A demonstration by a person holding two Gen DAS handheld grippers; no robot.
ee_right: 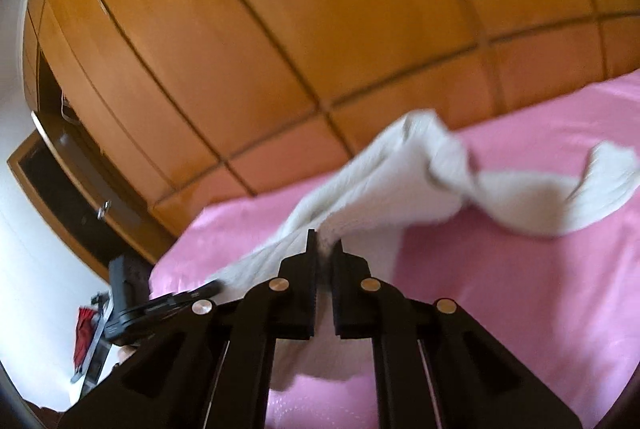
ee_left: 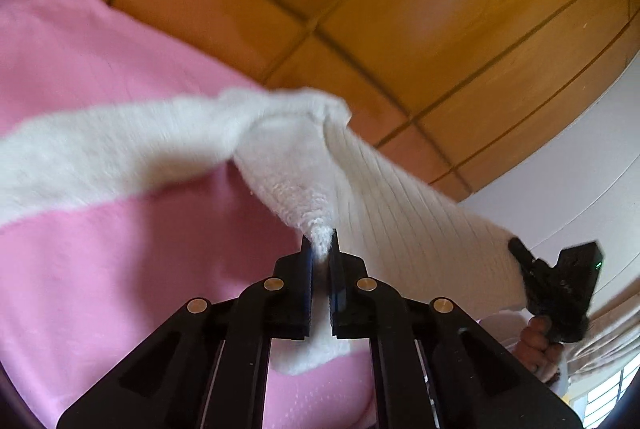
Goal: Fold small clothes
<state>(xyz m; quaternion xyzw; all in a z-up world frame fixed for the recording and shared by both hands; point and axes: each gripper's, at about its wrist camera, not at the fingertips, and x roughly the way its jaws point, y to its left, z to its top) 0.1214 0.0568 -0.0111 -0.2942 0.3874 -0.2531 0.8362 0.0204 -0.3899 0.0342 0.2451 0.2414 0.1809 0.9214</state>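
In the left wrist view, the left gripper [ee_left: 320, 243] fills the lower middle of the picture, its jaws pinched tight on a fold of the white garment [ee_left: 384, 197]. The cloth rises from the fingertips toward twelve o'clock, where it bunches into a peak. From there one blurred, fluffy length trails off toward nine o'clock, and a ribbed panel slopes down toward four o'clock. At the end of that panel the right gripper [ee_left: 520, 253] is clamped on the garment's edge, with a person's hand [ee_left: 538, 343] wrapped around its handle just below. Under the cloth lies the pink bedsheet [ee_left: 100, 269], filling the left and lower part of the view. A wooden wardrobe [ee_left: 400, 9] with panelled doors spans the top, from ten to two o'clock.

In the right wrist view, the right gripper [ee_right: 325, 244] sits at lower centre, jaws closed on a pinch of the white garment [ee_right: 380, 189]. The cloth lifts toward one o'clock and then droops, blurred, toward three o'clock above the pink bedsheet [ee_right: 520, 289]. Toward eight o'clock the garment stretches down to the left gripper [ee_right: 208, 287], which grips its other end. The wooden wardrobe [ee_right: 320, 9] covers the upper half of the view. The garment hangs raised between the two grippers.
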